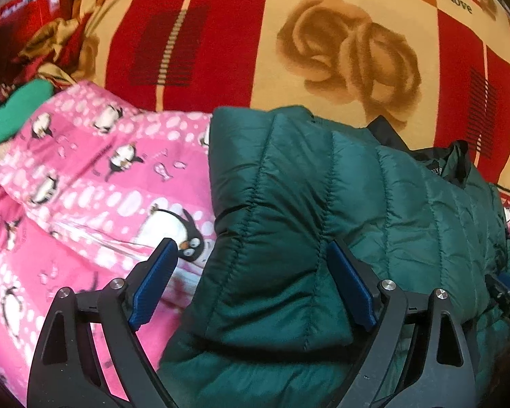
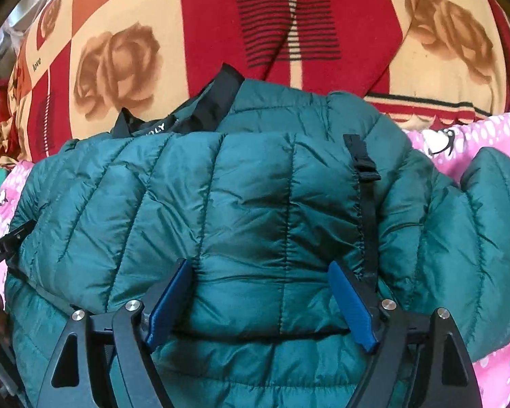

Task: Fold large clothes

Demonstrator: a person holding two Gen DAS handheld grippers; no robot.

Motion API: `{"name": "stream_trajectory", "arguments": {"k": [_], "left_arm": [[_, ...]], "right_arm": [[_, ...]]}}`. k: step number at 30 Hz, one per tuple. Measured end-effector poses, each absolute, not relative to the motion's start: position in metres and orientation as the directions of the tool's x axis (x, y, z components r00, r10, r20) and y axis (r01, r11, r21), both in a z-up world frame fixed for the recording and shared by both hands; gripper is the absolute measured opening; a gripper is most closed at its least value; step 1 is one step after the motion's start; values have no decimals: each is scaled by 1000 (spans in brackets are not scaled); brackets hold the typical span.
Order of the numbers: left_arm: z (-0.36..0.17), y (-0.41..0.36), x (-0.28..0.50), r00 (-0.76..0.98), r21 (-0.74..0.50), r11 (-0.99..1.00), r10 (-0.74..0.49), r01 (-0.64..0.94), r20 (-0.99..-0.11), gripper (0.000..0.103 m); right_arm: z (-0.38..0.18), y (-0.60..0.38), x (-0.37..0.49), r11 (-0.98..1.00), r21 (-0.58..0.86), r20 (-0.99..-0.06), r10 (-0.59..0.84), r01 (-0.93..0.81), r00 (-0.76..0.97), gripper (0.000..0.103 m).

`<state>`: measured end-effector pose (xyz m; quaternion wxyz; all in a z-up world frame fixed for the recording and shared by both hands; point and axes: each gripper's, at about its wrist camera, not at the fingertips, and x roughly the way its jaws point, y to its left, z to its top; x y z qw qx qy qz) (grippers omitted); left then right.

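Note:
A dark green quilted puffer jacket (image 1: 323, 204) lies folded over itself on a pink penguin-print blanket (image 1: 85, 187). My left gripper (image 1: 253, 255) is open, its blue pads either side of the jacket's folded left edge. In the right wrist view the jacket (image 2: 255, 204) fills the middle, with its black collar lining (image 2: 217, 102) at the far side and a black strap (image 2: 367, 187) on the right. My right gripper (image 2: 258, 275) is open over the folded top layer, holding nothing. A sleeve (image 2: 493, 221) lies out to the right.
A red and cream rose-print blanket (image 1: 323, 51) covers the surface beyond the jacket. A green cloth (image 1: 13, 112) and crumpled red and gold fabric (image 1: 51, 34) lie at the far left. The left gripper's body (image 2: 3, 248) shows at the right view's left edge.

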<state>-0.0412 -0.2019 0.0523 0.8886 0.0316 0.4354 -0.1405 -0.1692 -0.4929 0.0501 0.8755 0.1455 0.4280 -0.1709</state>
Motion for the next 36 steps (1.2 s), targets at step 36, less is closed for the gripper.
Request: {"name": "stream_trajectory", "arguments": {"k": [36], "left_arm": [[122, -203, -160, 635, -33, 928, -280, 371, -720, 89]], "right_arm": [[104, -442, -270, 899, 132, -753, -183, 417, 633, 81]]}}
